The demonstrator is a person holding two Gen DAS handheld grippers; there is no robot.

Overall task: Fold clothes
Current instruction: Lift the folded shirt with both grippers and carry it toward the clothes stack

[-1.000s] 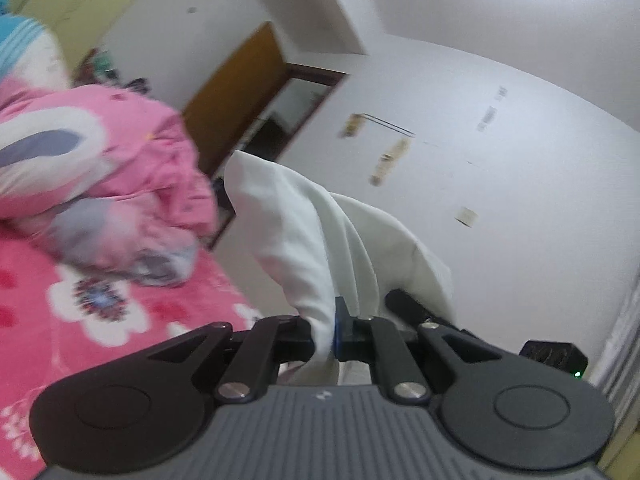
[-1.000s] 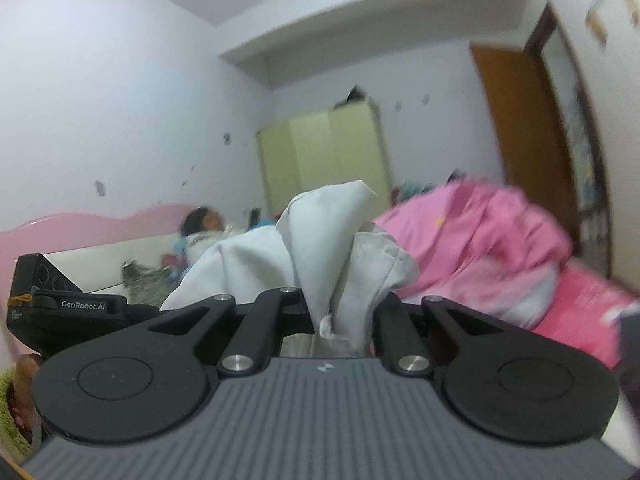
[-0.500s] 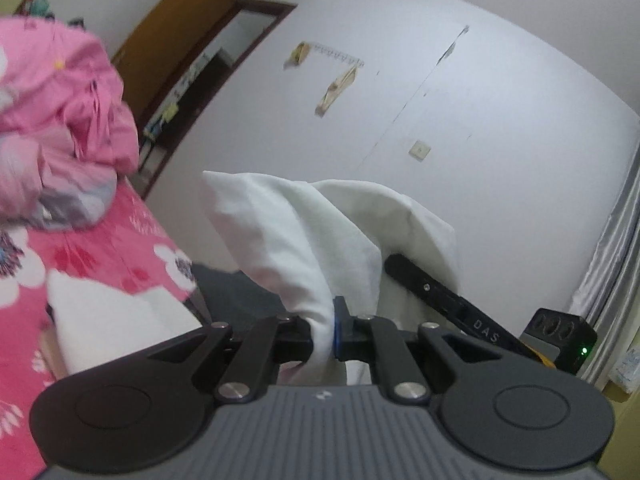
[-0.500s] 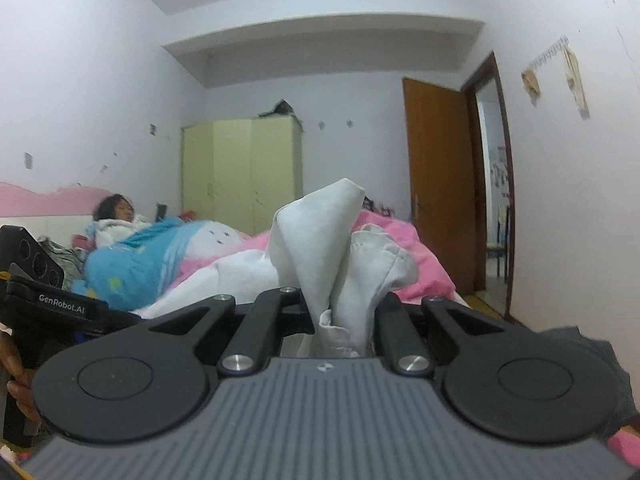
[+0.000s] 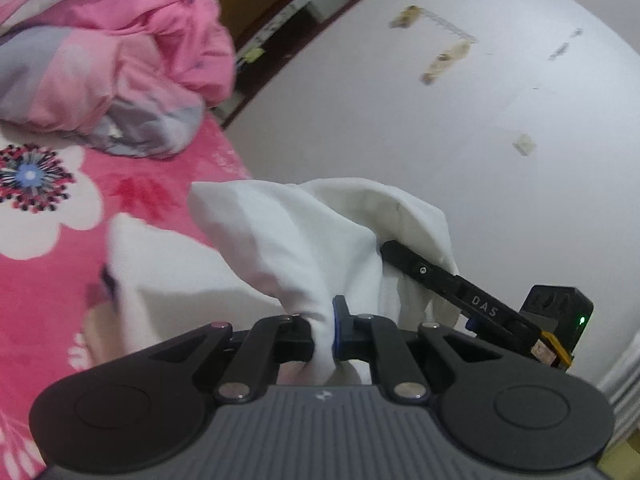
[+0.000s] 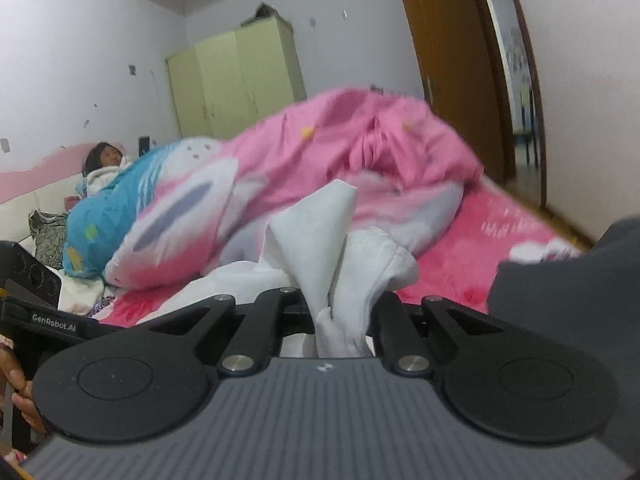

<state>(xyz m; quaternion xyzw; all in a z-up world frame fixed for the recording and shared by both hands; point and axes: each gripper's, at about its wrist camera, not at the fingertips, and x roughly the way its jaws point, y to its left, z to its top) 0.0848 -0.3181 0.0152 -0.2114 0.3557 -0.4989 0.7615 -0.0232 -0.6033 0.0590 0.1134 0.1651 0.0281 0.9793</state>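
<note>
Both grippers, left [image 5: 324, 336] and right [image 6: 340, 320], were clamped on the white cloth [image 5: 304, 248], held above the pink bed [image 5: 132, 184]. Only the right view showed a wardrobe [image 6: 236, 80] far left.

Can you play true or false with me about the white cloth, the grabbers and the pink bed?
1. The left gripper is pinching the white cotton garment. True.
2. The right gripper is open and holds nothing. False: it is shut on bunched white cloth.
3. The flowered bedsheet is green. False: it is bright pink with white flowers.
4. A crumpled pink quilt is heaped on the bed. True.
5. The brown wooden door is beside a pale green wardrobe standing against the far wall. True.
</note>
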